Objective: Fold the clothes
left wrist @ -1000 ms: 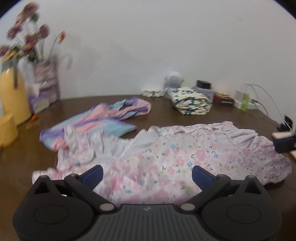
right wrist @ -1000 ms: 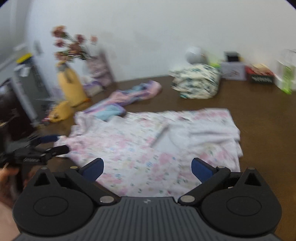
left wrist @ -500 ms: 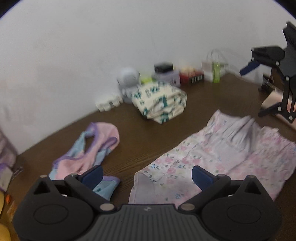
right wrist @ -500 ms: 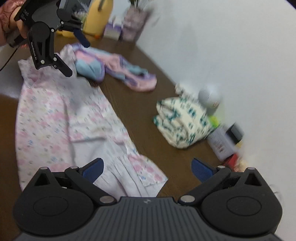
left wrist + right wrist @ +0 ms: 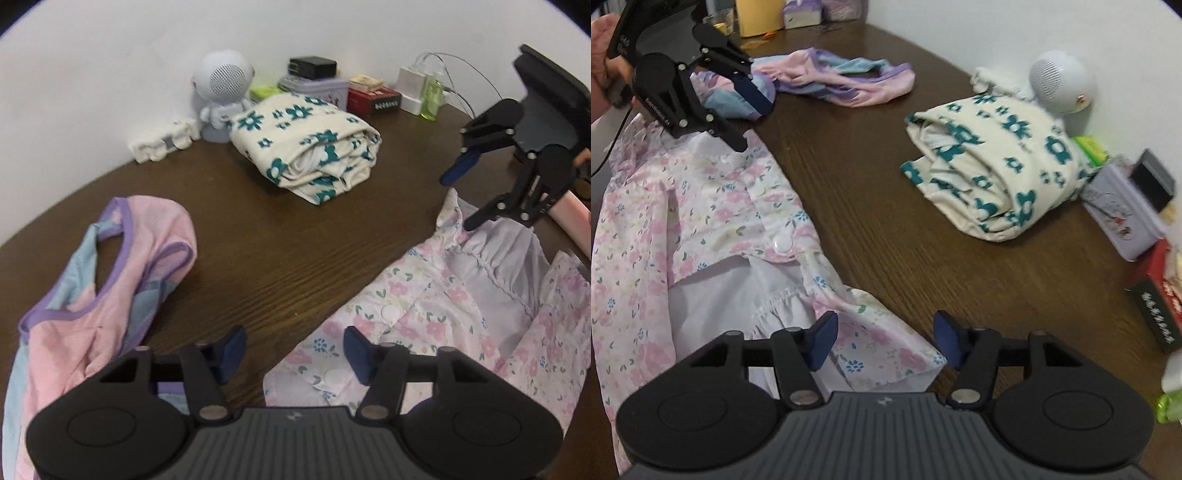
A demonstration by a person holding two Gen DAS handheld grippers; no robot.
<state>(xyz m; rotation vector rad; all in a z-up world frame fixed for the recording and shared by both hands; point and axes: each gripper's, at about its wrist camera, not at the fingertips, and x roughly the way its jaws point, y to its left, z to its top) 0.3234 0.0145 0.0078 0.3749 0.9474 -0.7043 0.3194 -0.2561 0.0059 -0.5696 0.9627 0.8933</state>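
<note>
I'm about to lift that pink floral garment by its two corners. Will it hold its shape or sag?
The pink floral garment will probably sag: it lies flat and thin on the table, with soft gathered ruffles. It looks light, so lifting should take little force. Its loose overlapping panels may swing open or unfold between the right gripper and left gripper.

Soft even indoor light, faint shadows; strong fisheye bending, dark corners; slight blur at edges; worktop (image 5: 280, 236) grain sharp.
</note>
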